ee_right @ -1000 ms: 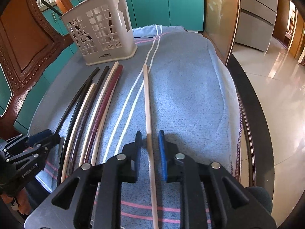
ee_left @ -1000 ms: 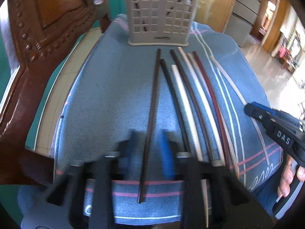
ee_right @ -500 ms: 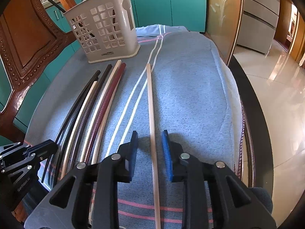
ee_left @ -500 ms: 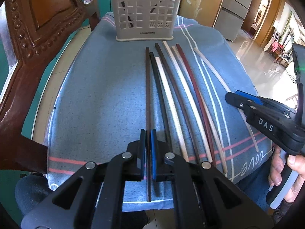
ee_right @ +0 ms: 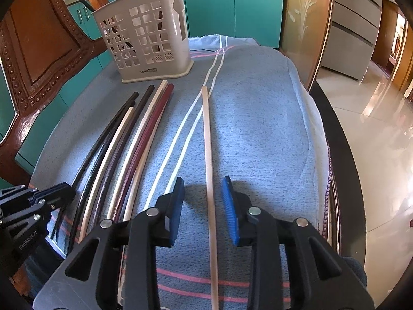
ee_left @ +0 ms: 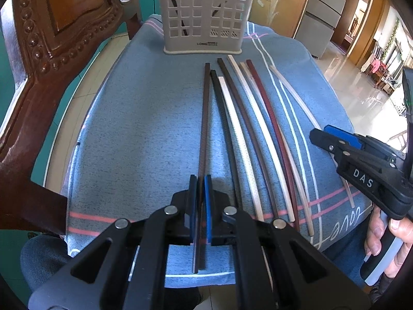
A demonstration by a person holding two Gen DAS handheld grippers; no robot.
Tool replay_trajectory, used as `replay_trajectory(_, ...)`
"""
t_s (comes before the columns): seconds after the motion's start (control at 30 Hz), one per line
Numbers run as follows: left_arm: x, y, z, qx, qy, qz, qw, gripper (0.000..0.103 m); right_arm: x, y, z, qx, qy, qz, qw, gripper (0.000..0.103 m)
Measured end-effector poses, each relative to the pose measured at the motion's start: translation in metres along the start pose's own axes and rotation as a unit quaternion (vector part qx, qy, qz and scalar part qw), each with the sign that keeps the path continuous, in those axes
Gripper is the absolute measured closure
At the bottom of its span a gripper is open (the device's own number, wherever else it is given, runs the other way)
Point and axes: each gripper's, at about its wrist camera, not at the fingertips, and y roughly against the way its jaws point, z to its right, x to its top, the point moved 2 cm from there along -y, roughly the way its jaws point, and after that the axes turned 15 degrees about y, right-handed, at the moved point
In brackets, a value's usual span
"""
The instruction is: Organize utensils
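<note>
Blue towel-covered table (ee_right: 258,129), left tongs (ee_left: 200,206) clamped on dark chopstick (ee_left: 205,129), right tongs (ee_right: 204,206) opening, straddling pale chopstick (ee_right: 207,142) untouched

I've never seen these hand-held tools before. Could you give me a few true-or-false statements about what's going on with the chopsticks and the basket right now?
1. The left tool is shut on a dark brown chopstick. True.
2. The right tool grips the pale chopstick. False: its jaws stand open on either side, not touching it.
3. The basket lies tipped over. False: it stands upright on the blue cloth.
4. The basket already holds something dark. True.
5. The pale chopstick lies apart from the other chopsticks. True.
</note>
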Motion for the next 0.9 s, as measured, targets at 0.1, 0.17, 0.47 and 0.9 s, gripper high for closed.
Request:
replay_trajectory(0.1,0.005,0.003,-0.008,-0.011,0.017,-0.001,0.9998,0.097,0.002,0.001,0.001,0.003,-0.002,-0.004,1.000,0.072)
replay_trajectory(0.17,0.010,0.006,-0.013,-0.027,0.029,-0.005,0.9992,0.097,0.003,0.002,0.003,0.002,-0.003,-0.004,1.000,0.072)
replay_trajectory(0.47,0.041,-0.003,-0.003,-0.034,0.024,-0.005,0.9991,0.093,0.027,-0.008,0.011,-0.012,0.012,-0.004,1.000,0.070)
replay_trajectory(0.9,0.070,-0.047,0.028,0.016,-0.025,-0.022,0.9993,0.083,0.063,-0.050,0.013,-0.049,0.059,-0.027,0.997,0.057)
